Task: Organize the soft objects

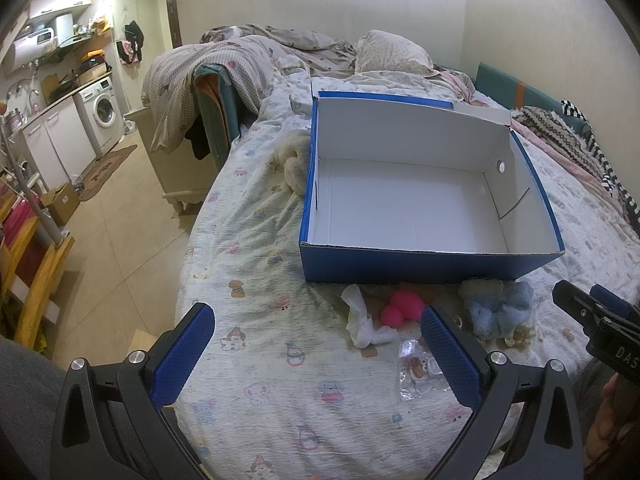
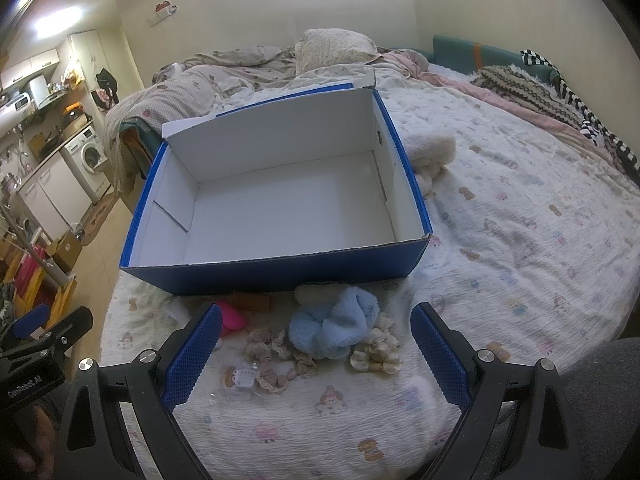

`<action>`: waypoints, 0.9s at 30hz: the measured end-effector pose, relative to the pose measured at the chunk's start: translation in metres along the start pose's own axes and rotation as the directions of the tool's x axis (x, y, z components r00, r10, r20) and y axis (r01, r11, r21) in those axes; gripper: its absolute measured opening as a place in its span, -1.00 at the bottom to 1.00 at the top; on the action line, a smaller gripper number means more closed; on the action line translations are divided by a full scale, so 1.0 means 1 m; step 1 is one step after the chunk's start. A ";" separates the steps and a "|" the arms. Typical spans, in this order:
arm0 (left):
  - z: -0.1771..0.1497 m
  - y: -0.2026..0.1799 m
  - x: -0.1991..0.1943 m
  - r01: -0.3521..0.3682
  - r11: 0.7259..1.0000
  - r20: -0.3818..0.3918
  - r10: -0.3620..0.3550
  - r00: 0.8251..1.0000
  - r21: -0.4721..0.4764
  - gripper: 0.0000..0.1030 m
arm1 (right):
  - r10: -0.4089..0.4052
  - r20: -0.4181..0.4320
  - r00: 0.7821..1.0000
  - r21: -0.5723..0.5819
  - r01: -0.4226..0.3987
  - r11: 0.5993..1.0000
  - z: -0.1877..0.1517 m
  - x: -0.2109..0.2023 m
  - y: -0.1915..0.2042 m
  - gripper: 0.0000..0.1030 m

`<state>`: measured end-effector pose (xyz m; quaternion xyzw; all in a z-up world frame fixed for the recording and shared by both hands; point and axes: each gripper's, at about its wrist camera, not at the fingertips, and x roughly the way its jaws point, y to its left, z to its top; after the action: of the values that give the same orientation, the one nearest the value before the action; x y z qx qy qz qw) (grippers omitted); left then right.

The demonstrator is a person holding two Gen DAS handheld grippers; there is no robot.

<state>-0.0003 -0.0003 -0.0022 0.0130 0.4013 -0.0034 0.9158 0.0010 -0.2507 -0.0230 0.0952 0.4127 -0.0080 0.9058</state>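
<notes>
A blue box with a white empty inside stands on the bed; it also shows in the right wrist view. In front of it lie a pink soft object, a white cloth piece, a fluffy light-blue scrunchie, a beige lace scrunchie, a cream scrunchie and a small clear packet. My left gripper is open and empty, near the pink object. My right gripper is open and empty, over the scrunchies.
A cream fluffy item lies beside the box. Crumpled blankets and a pillow are at the far end of the bed. Striped clothes lie along the right edge. The bed's left edge drops to a tiled floor.
</notes>
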 end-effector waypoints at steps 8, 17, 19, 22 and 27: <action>0.001 0.000 0.000 0.000 1.000 -0.001 0.000 1.000 -0.002 1.00 | -0.010 0.000 1.000 0.002 0.010 1.000 0.000 0.001 -0.002 0.96; 0.001 0.000 0.000 -0.001 1.000 -0.007 0.001 1.000 0.001 1.00 | 0.024 -0.008 1.000 -0.009 -0.024 1.000 0.001 0.002 0.000 0.96; 0.002 0.000 0.001 -0.013 1.000 -0.010 0.013 1.000 -0.001 1.00 | 0.033 -0.015 0.999 -0.011 -0.033 0.999 0.002 0.003 0.001 0.96; 0.002 0.006 0.003 -0.038 0.999 -0.020 0.038 0.999 -0.022 1.00 | 0.008 -0.031 0.999 -0.029 -0.009 1.000 0.004 0.004 0.004 0.96; 0.000 0.014 0.017 -0.058 0.997 -0.090 0.054 0.994 -0.049 1.00 | -0.018 -0.071 0.997 -0.037 0.016 0.999 0.011 0.009 0.003 0.96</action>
<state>0.0116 0.0136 -0.0145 0.0008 0.4410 0.0331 0.8969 0.0157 -0.2492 -0.0224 0.0754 0.4457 -0.0049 0.8920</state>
